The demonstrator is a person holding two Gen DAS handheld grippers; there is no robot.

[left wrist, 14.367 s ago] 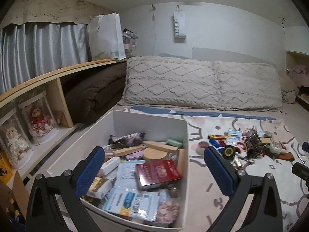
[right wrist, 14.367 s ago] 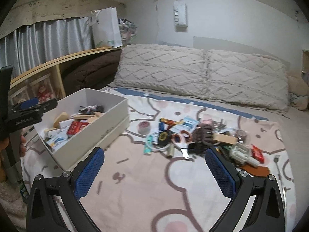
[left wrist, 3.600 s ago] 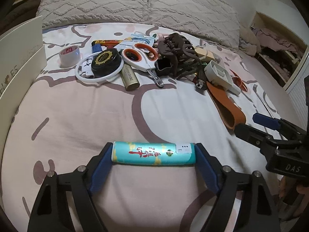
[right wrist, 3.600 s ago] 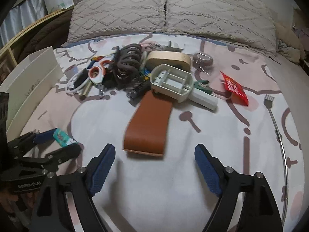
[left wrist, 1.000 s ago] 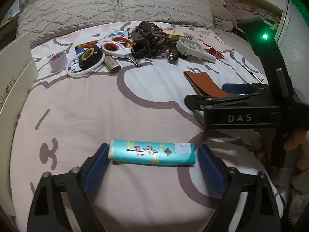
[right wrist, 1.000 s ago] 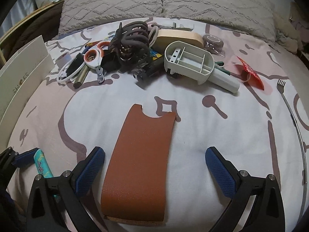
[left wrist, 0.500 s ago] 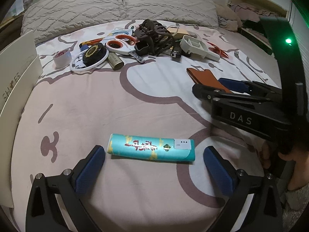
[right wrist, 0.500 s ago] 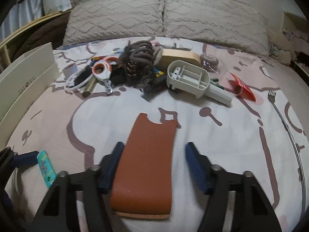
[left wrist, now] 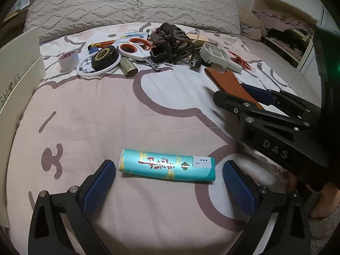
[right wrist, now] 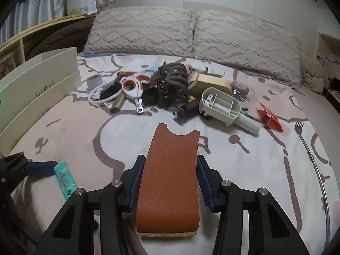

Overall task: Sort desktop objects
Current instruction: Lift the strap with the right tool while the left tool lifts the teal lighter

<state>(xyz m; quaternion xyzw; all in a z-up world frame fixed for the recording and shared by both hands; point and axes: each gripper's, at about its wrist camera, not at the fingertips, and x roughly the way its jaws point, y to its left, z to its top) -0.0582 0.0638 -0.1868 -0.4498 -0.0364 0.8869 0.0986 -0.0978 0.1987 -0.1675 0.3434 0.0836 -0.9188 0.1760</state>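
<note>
My left gripper [left wrist: 167, 177] is open, its blue pads either side of a teal tube [left wrist: 166, 164] that lies on the bed sheet; neither pad touches it. The tube also shows in the right wrist view [right wrist: 64, 179]. My right gripper [right wrist: 171, 179] is shut on a brown leather pad [right wrist: 171, 170] and holds it by its long edges, bowed upward. In the left wrist view the right gripper [left wrist: 252, 99] is at the right with the brown pad [left wrist: 229, 82] in it.
A pile lies at the far middle of the bed: orange-handled scissors [right wrist: 132, 90], dark hair claw [right wrist: 172, 85], grey plastic tool [right wrist: 223, 106], tape roll [right wrist: 94, 80], black round tin [left wrist: 105, 57]. A white shoebox [right wrist: 31, 93] stands at left. A metal back scratcher [right wrist: 312, 155] lies at right.
My right gripper has closed on the brown pad and lifted it off the sheet. My left gripper has let go of the teal tube, which now lies free between the open pads.
</note>
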